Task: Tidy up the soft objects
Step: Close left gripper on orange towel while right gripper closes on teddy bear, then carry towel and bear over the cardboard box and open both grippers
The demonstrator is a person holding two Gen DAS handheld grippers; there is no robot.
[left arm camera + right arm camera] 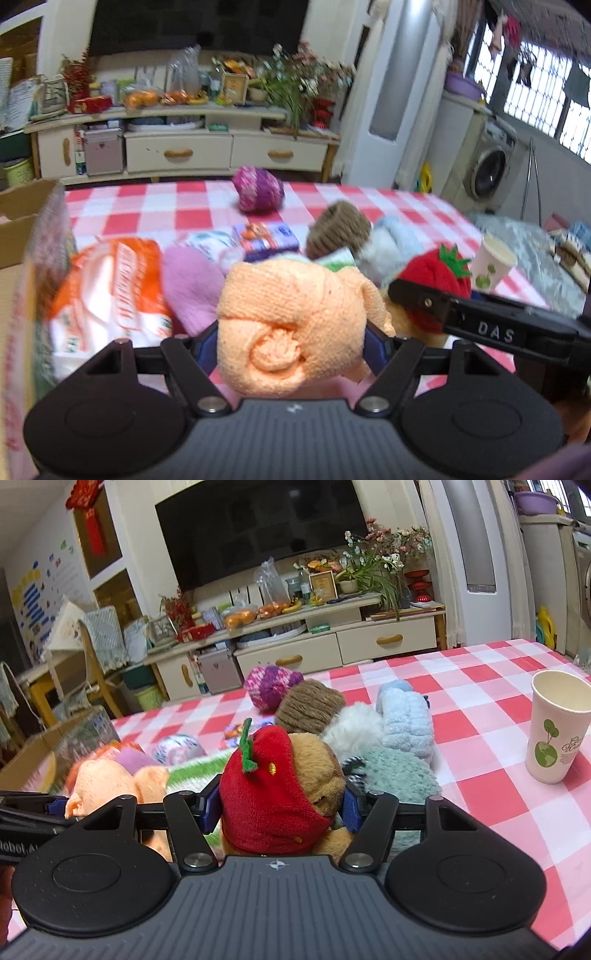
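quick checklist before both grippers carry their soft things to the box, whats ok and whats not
1. Left gripper clamped on orange knit roll: ok.
2. Right gripper clamped on strawberry-hat plush: ok.
3. Cardboard box in view at left: ok.
4. Room inside the box: cannot tell.
5. Paper cup standing apart from the pile: ok.
6. The two grippers clear of each other: not ok, they nearly touch.

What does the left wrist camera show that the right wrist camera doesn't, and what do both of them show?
Only the left wrist view: the left gripper clamped on the rolled orange knit cloth, and the orange-and-white plastic packet.

Only the right wrist view: the right gripper clamped on the brown plush toy in a red strawberry hood, and the teal fuzzy item.

Both: the purple yarn ball, paper cup and checked tablecloth.
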